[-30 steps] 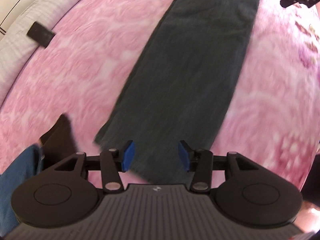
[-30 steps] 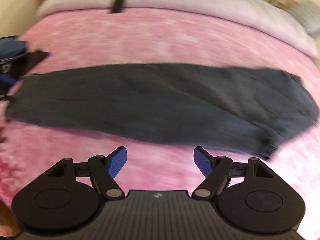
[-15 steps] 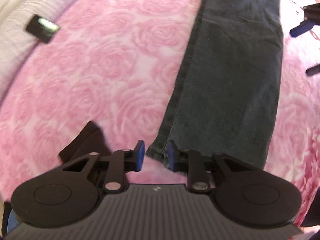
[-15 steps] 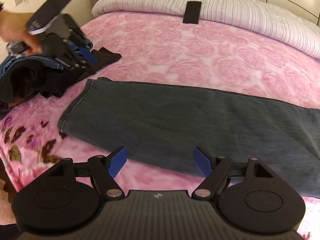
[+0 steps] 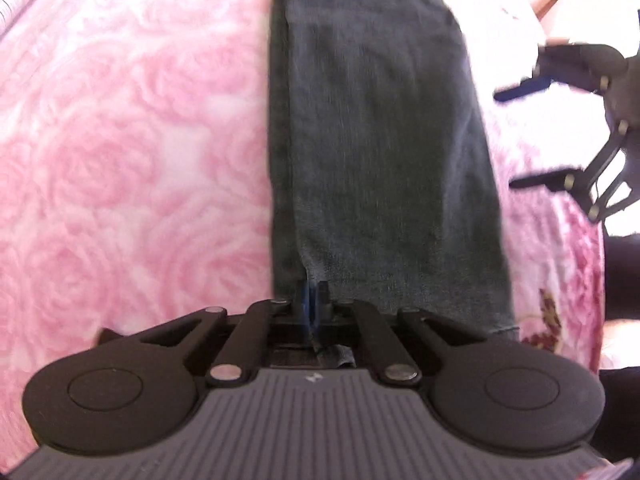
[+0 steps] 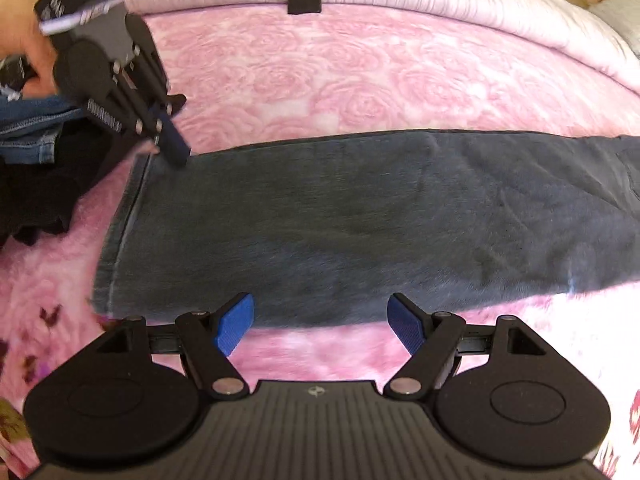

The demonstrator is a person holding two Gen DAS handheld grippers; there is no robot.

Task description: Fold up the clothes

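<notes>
The left gripper (image 5: pixel 313 305) had just closed, its blue pads pinching the hem corner of the dark grey trousers (image 6: pixel 360 224), while the right gripper (image 6: pixel 320 330) hung spread wide over their near edge, gripping nothing. White lettering on the left gripper's body was too blurred to read. The trousers lay flat on the pink rose-patterned bedspread (image 6: pixel 320 76), long axis crosswise in the right wrist view — hem leftward, the other end cut off at the right.
</notes>
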